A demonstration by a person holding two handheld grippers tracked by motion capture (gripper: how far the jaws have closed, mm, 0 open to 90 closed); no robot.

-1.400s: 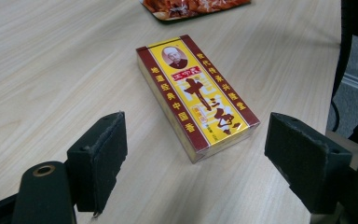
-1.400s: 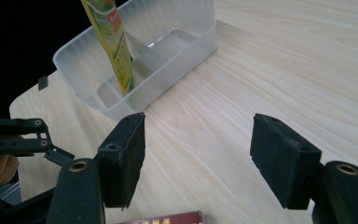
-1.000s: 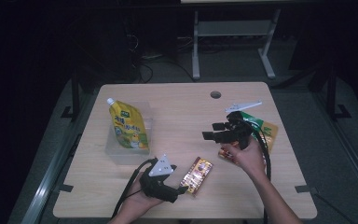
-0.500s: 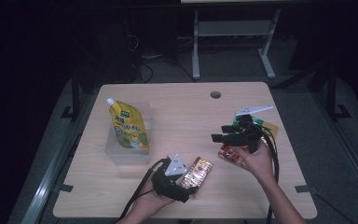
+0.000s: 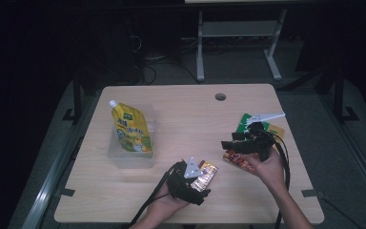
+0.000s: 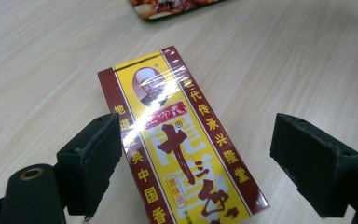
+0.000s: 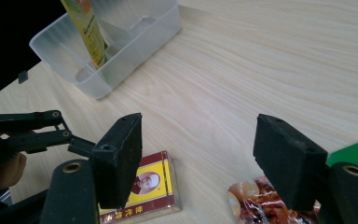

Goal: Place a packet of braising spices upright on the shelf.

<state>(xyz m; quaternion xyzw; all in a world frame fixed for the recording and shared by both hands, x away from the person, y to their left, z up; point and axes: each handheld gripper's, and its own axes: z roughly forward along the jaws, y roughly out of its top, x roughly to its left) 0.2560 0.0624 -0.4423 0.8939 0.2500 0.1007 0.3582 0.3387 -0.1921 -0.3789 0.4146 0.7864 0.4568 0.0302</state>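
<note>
My left gripper (image 6: 196, 163) has just been opening and straddles the box (image 6: 182, 140) without pressing it; the box lies flat on the table (image 5: 190, 109), outside the bin (image 5: 124, 157) that already holds the pouch (image 5: 131, 129). My right gripper (image 7: 198, 154) hangs open and empty above the snack packet (image 7: 261, 200). Bare tabletop separates box and bin, and the near edge is close.

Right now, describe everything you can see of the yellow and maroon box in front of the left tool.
The box is flat and oblong, yellow in the middle with maroon borders, red and gold Chinese lettering and a small portrait at its far end. Glossy clear film wraps it. It lies face up on the wooden table, between the open left tool pads without touching them. A red snack packet lies apart.
</note>
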